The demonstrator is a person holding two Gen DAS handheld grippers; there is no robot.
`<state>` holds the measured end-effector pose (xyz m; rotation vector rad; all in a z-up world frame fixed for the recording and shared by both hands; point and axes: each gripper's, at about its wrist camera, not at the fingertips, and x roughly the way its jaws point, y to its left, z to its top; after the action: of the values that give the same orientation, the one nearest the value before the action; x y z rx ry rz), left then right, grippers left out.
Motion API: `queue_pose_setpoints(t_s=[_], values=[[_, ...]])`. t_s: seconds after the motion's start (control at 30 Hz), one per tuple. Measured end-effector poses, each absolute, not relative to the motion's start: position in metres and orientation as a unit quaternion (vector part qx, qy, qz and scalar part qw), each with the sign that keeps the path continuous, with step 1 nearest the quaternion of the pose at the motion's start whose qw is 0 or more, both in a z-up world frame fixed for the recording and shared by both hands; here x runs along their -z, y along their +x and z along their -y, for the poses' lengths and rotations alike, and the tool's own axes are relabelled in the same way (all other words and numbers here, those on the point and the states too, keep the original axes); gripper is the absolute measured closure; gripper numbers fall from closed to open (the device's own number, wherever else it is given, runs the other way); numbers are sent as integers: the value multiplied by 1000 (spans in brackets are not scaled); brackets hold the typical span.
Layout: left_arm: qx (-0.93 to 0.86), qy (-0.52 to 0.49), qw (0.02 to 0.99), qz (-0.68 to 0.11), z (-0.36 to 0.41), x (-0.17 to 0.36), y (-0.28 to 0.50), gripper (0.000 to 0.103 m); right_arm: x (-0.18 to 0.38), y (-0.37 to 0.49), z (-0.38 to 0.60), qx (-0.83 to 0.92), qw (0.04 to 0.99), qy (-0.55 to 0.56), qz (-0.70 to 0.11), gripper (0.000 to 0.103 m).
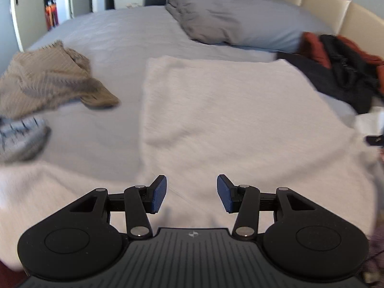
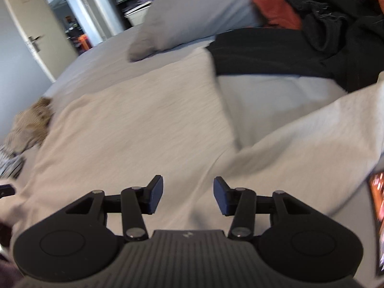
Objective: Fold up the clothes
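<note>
Hovering tilted down over the cream garment [image 1: 228,120], left claw [image 1: 191,194] and right claw [image 2: 188,195] both parted, empty.

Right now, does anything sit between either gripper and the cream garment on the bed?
Nothing visible does. The left gripper and right gripper are both open, directly over the cream garment, with only bare fabric showing between their fingers.

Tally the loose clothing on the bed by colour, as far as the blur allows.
Cream knit garment, spread flat: 1
Tan ribbed knit garment, crumpled: 1
Grey-and-white striped garment: 1
Black garments: a heap, counted as 1; pieces cannot be told apart
Rust-red garment: 1
Total: 5 at least
</note>
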<state>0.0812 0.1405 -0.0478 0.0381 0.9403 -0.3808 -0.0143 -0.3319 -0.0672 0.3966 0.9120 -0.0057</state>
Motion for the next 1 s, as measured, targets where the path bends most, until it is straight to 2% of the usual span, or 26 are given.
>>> queue_pose_setpoints(t_s=[0.4,0.57,0.73,0.77,0.8,0.83,0.87,0.93,1.0], values=[[148,-53,860,-486,-125,49,-19,59,70,-112,299,49,846,262,-461,52],[113,-131,835,-523,-133,73,-37,59,92,-123,293,46,810,317,-492,48],[94,-188,810,-548,-131,105,-36,59,112,-114,288,47,802,326,-498,49],[94,-198,807,-549,-130,110,-32,59,116,-111,288,48,801,327,-499,52],[94,-211,804,-548,-130,115,-29,64,120,-109,288,48,799,327,-503,60],[96,-221,801,-547,-130,120,-27,78,124,-108,288,48,796,331,-505,83],[96,-226,799,-549,-130,123,-24,90,124,-109,288,45,795,333,-505,90],[97,-228,799,-548,-132,123,-25,99,120,-114,289,39,797,335,-501,96],[103,-223,807,-536,-134,112,-31,100,111,-122,288,36,800,328,-501,97]])
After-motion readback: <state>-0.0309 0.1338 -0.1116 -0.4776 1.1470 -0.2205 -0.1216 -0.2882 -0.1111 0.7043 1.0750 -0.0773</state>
